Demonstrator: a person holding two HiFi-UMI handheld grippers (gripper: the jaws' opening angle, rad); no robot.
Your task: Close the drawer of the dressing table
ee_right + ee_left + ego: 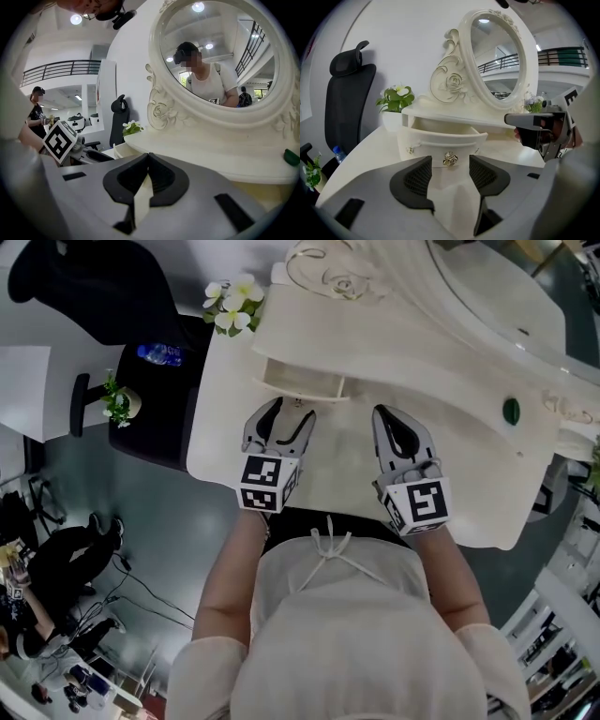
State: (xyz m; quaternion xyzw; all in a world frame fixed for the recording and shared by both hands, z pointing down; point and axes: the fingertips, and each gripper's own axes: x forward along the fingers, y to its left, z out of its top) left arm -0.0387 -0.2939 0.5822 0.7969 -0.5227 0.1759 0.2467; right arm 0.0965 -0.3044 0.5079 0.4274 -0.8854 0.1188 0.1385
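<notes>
Head view first: the drawer (300,382) is pulled out from under the upper shelf of the white dressing table (356,479), with its front sticking out over the tabletop. Left gripper (286,414) sits right in front of the drawer, just short of its front, jaws spread wide with nothing in them. In the left gripper view the drawer's little gold knob (450,158) lines up with the gap between the pads. It's further on though, and they aren't touching it as far as I can see. Right gripper (384,413) is off to the right of the drawer, above the tabletop, jaws pinched together at the tips and empty. Oval mirror (497,56) stands behind the drawer, white flowers (230,304) are just off to its left, and a small green thing (511,411) is well off to its right.
</notes>
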